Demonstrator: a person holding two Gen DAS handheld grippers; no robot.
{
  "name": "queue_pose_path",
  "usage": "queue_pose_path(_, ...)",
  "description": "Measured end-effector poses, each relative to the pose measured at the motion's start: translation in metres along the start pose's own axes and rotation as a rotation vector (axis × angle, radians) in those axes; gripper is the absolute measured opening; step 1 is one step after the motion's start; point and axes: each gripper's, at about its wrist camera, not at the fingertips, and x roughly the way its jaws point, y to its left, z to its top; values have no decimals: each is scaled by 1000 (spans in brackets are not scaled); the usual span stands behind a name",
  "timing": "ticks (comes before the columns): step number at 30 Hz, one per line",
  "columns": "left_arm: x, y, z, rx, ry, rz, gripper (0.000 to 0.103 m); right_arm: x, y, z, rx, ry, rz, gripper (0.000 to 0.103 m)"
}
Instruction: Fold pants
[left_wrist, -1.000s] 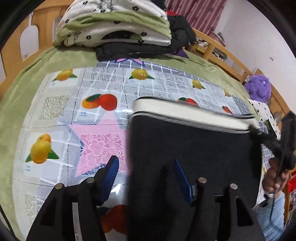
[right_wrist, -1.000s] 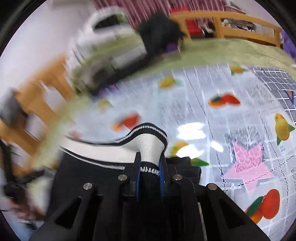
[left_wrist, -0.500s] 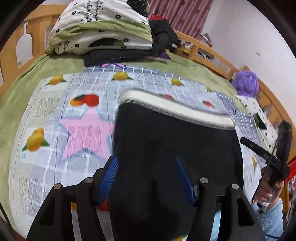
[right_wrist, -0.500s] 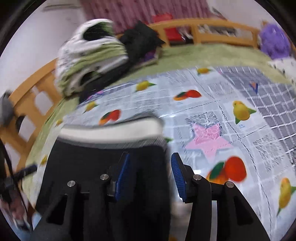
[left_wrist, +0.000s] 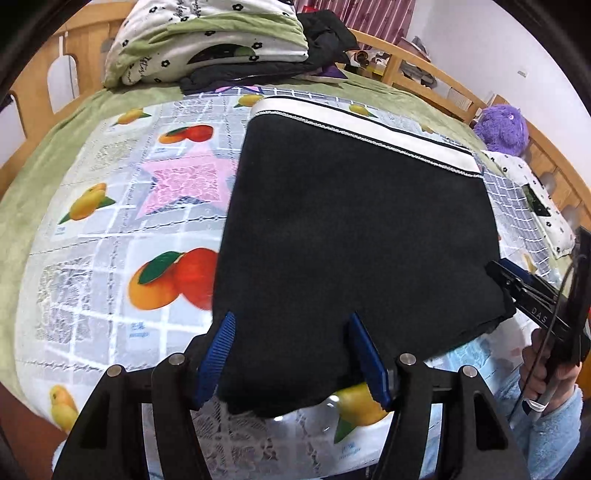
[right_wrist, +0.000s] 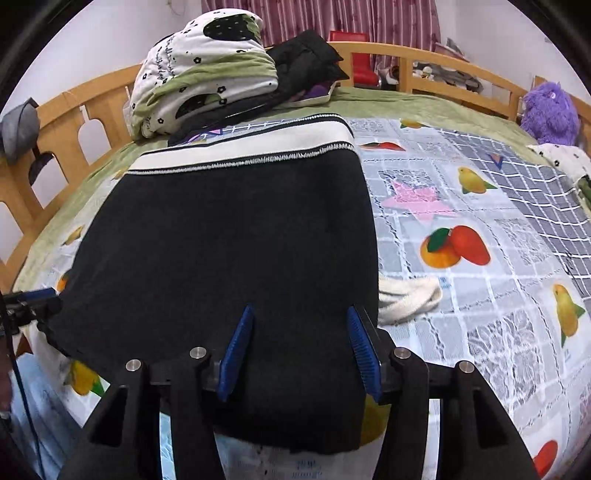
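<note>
Pants (left_wrist: 354, 236), black fleecy rectangle, white ribbed waistband; both grippers (left_wrist: 291, 354) (right_wrist: 301, 345) unclenched, empty.

Both wrist views look down, close, sharing pants (left_wrist: 351, 229).

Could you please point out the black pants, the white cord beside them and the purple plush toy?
black pants (right_wrist: 236, 236), right wrist view, middle of the dark fabric.
white cord (right_wrist: 410, 295), right wrist view, its bundled loops.
purple plush toy (right_wrist: 550, 110), right wrist view, its body.

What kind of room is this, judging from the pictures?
Most likely a bedroom: a wooden bed frame, folded bedding piled at its far end, and a purple plush toy.
</note>
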Motion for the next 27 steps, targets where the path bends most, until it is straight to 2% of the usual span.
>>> queue_pose_path(4, -7, -1, -9, 1, -19, 13, 62, -9, 5, -9, -9, -23, -18, 53)
queue_pose_path(7, -11, 1, -14, -16, -35, 9, 62, -14, 0, -10, 46, -21, -18, 53)
queue_pose_path(12, -9, 11, -23, -86, -26, -20, 60, -13, -10, -9, 128, 64, 11, 53)
queue_pose_path(16, -27, 9, -20, -108, -47, -14, 57, -25, -9, -8, 164, 86, 22, 53)
queue_pose_path(19, -53, 3, -5, -93, -106, -16, 55, -46, -1, 1, 164, 40, 15, 53)
queue_pose_path(22, -92, -5, 28, -52, -186, 33, 55, -70, 11, 24, 118, -30, -8, 53)
queue_pose_path(27, -125, -6, 96, -75, -256, -25, 55, -114, 32, 98, 45, -156, -28, 53)
